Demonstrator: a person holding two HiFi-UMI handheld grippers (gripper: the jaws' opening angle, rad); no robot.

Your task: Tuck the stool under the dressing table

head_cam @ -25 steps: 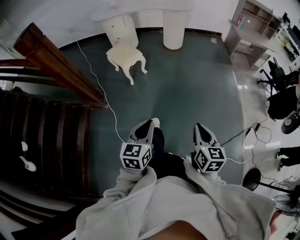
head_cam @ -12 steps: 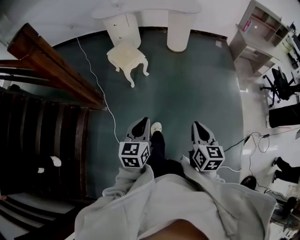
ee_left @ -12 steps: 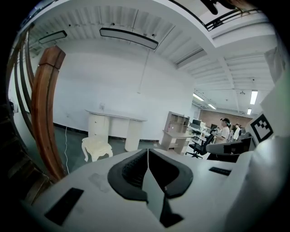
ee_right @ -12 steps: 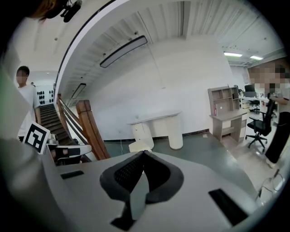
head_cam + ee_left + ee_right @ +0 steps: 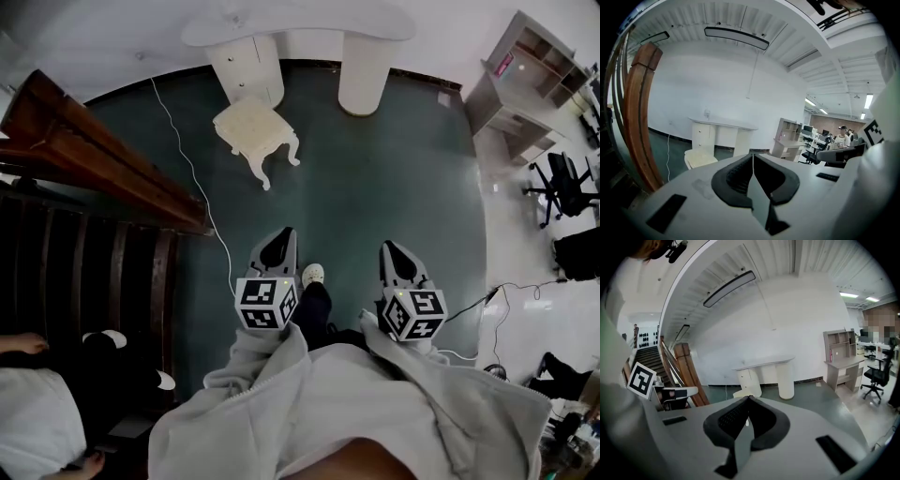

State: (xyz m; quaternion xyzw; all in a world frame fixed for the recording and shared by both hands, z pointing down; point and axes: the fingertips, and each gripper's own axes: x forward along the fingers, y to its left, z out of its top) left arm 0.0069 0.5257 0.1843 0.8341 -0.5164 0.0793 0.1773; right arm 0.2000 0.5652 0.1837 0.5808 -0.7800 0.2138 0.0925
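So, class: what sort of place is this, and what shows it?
Probably an open-plan office or showroom, not a home: a white dressing table and stool stand on green floor beside a wooden staircase, with an office chair and desk nearby.

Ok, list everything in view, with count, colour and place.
dressing table: one, white, against the far wall
stool: one, cream, before the table's drawers, not tucked in
cable: one, white, trailing past the stool
staircase: one, dark wood, left
desk: one, pale, far right
office chair: one, black, right edge
second person: one, white top, lower left
shoe: one, white, between the grippers
left gripper: one, grey and black, shut, empty
right gripper: one, grey and black, shut, empty
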